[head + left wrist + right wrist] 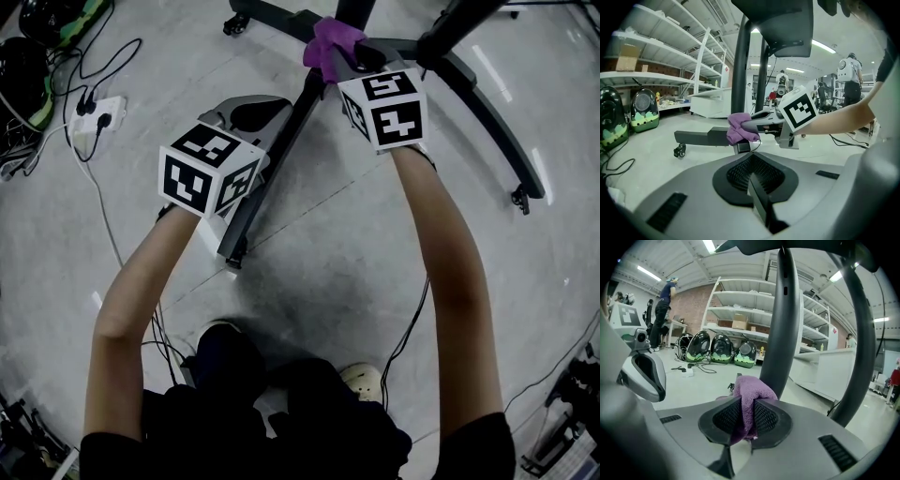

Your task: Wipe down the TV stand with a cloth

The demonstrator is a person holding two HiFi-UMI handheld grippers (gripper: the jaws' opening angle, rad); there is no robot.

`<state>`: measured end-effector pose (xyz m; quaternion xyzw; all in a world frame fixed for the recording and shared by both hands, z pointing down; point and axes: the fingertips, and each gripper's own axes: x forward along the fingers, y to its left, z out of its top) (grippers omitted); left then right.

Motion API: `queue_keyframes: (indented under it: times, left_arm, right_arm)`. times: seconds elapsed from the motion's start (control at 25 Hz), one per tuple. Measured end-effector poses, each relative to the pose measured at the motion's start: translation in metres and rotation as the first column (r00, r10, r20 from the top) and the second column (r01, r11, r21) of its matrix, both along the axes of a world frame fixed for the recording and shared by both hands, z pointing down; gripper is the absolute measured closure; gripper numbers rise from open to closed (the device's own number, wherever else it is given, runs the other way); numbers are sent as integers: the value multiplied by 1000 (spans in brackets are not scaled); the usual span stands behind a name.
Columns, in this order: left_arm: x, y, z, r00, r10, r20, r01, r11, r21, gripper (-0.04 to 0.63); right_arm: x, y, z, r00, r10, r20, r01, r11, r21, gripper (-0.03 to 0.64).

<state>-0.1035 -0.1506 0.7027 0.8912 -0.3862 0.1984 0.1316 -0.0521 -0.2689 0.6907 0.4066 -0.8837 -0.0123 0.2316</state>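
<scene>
Head view showed the right tool point(349, 62) clamped on the cloth point(328, 39), held against the stand point(487, 103) at its far joint, apparently to wipe there; the left tool point(247, 114), closed and empty, hovered nearer

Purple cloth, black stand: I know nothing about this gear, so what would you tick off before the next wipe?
1. Cloth gripped: ok. The right hand-held gripper has its jaws shut on the purple cloth.
2. Cloth pressed against the stand: cannot tell. It sits right by the stand's column, but contact isn't clearly shown.
3. Other tool out of the way: ok. The left hand-held gripper is shut, empty and apart from the cloth.
4. Next surface reachable: ok, probably. The near leg runs towards the person.
5. Floor cables clear: ok. The power strip lies well to the left.
</scene>
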Motion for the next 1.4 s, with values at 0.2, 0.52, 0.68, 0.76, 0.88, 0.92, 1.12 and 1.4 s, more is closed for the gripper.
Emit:
queue_keyframes:
  times: [0.2,0.52,0.68,0.76,0.88,0.92,1.12,1.4]
  left_arm:
    - [2,0,1,1000,-8,-6,8,1000,-4,589]
    - [2,0,4,1000,-6,-5,6,1000,-12,589]
    - [0,0,5,1000,-11,1,11,1000,-15,589]
    - [0,0,4,1000,-11,5,11,1000,-15,589]
    - [-2,-1,-1,1000,-14,5,14,1000,-9,589]
    - [-3,-1,-2,1000,-17,5,17,1000,-7,589]
    - [-1,2,-5,1000,-11,17,11,1000,-14,589]
    - [1,8,-5,997,11,72,-10,1000,-11,589]
  right_arm:
    - [17,1,2,999,11,-32,-11,1000,5,543]
    - [57,-11,16,992,87,-92,-87,996,-2,543]
    - [63,-23,18,988,104,-119,-105,995,-1,543]
    - [65,-29,18,985,119,-122,-121,993,-7,543]
    - [78,-43,19,978,170,-124,-172,985,-9,543]
    - [80,-48,19,976,176,-131,-178,984,-4,543]
    - [79,-66,19,969,195,-150,-197,980,-2,543]
    - [81,-75,25,967,183,-176,-188,982,-9,543]
